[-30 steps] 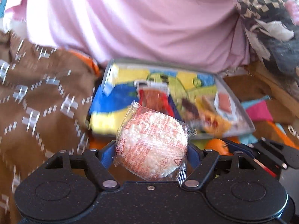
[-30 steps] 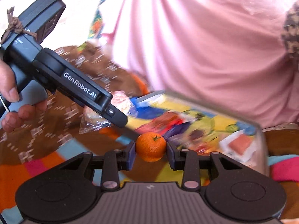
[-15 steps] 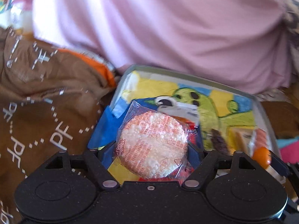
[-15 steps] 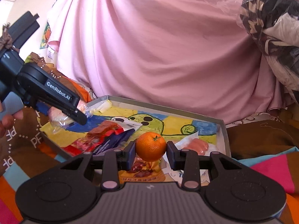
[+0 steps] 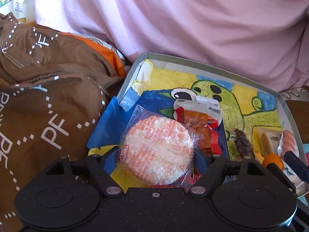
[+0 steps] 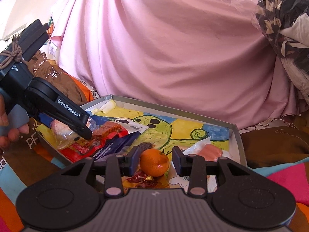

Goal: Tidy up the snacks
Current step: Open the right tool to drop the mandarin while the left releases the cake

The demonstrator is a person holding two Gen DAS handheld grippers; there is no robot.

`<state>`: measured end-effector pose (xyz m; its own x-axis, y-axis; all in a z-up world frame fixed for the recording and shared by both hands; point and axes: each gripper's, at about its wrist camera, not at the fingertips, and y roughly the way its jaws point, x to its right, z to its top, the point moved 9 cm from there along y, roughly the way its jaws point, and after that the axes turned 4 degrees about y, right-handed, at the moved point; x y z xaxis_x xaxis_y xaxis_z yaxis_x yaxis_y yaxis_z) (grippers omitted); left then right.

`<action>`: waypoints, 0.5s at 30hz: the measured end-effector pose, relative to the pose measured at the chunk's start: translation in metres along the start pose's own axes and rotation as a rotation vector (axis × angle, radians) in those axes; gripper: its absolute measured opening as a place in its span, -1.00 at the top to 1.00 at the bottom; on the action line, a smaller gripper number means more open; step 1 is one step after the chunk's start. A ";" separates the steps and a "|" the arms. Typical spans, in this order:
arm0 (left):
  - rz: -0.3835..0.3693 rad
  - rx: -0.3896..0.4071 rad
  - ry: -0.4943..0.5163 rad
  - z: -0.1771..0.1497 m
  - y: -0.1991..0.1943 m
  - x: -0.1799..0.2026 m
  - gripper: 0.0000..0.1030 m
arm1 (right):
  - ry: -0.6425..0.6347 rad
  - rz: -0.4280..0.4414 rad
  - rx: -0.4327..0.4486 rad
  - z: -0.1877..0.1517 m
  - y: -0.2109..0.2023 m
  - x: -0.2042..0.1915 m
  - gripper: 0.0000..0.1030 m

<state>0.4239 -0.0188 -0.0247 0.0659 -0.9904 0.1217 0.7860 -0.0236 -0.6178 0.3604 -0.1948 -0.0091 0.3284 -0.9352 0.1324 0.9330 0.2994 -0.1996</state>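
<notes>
the left hand-held gripper (image 5: 156, 154) clamps a wrapped rice cake (image 5: 156, 150) over the tray's (image 5: 216, 66) near corner. the right hand-held gripper (image 6: 155, 161) stands parted around a tangerine (image 6: 153, 164) sitting in the tray, pink cloth (image 6: 173, 48) behind.

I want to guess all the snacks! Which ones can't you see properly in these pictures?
- Red snack packet: left wrist view, mostly behind the wrapped rice cake.
- Sausage pack: right wrist view, label too small, lower part hidden by the right gripper.
- Dark wrapped candy: cut off by that gripper's body.
</notes>
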 end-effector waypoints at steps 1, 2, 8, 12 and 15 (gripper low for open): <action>-0.002 -0.003 -0.002 -0.001 0.000 0.000 -0.61 | 0.000 0.000 0.001 0.000 0.000 0.000 0.14; -0.002 -0.007 -0.005 -0.001 0.000 0.000 -0.63 | 0.000 0.000 0.000 0.000 0.000 0.000 0.11; -0.002 -0.022 -0.013 -0.002 -0.001 -0.001 -0.65 | -0.004 0.001 -0.002 0.000 0.000 -0.002 -0.07; -0.001 -0.008 -0.004 -0.003 -0.007 0.002 -0.66 | -0.002 0.001 0.012 0.004 -0.004 -0.002 -0.21; -0.005 0.013 0.002 -0.003 -0.014 0.004 -0.66 | 0.002 -0.005 0.023 0.008 -0.009 -0.001 -0.38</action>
<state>0.4113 -0.0224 -0.0182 0.0607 -0.9905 0.1233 0.7943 -0.0269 -0.6069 0.3528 -0.1947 0.0007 0.3231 -0.9372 0.1313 0.9379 0.2986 -0.1769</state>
